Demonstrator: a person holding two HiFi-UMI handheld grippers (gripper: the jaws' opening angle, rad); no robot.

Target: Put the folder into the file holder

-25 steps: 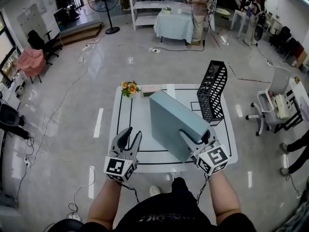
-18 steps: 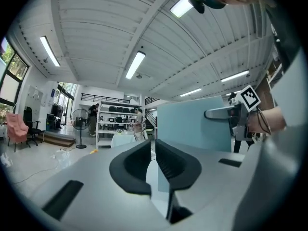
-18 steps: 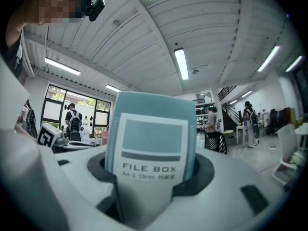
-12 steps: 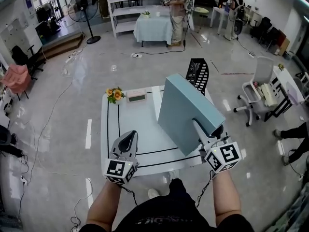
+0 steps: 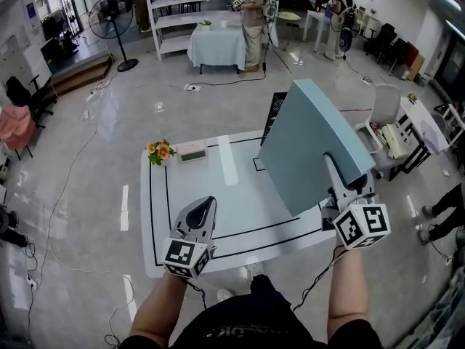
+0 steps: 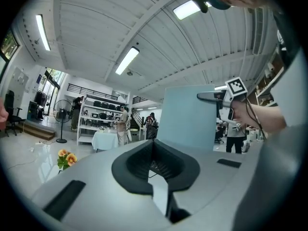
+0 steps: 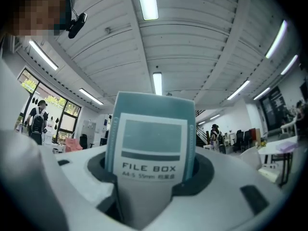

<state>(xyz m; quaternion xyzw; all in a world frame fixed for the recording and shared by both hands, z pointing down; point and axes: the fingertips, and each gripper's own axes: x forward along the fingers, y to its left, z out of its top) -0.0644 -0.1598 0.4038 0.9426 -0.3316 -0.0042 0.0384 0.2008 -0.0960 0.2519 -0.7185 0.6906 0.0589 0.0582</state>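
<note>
White table below me. Right gripper pinches pale blue file box, raised and tilted over table's right side. Its "FILE BOX" label shows only in right gripper view. Left gripper fingers pressed together, empty. Black mesh file holder stands behind box, mostly hidden from head view.

You're looking at a folder coloured pale blue-green. Its spine label is showing white, with a grey panel, a darker grey bar and black lettering. The file holder is showing as black open mesh. The table is showing white, ruled with thin black lines. Your left gripper and right gripper are showing light grey bodies with black inner pads, and black square markers on white. The flowers are showing orange and yellow over green leaves.
</note>
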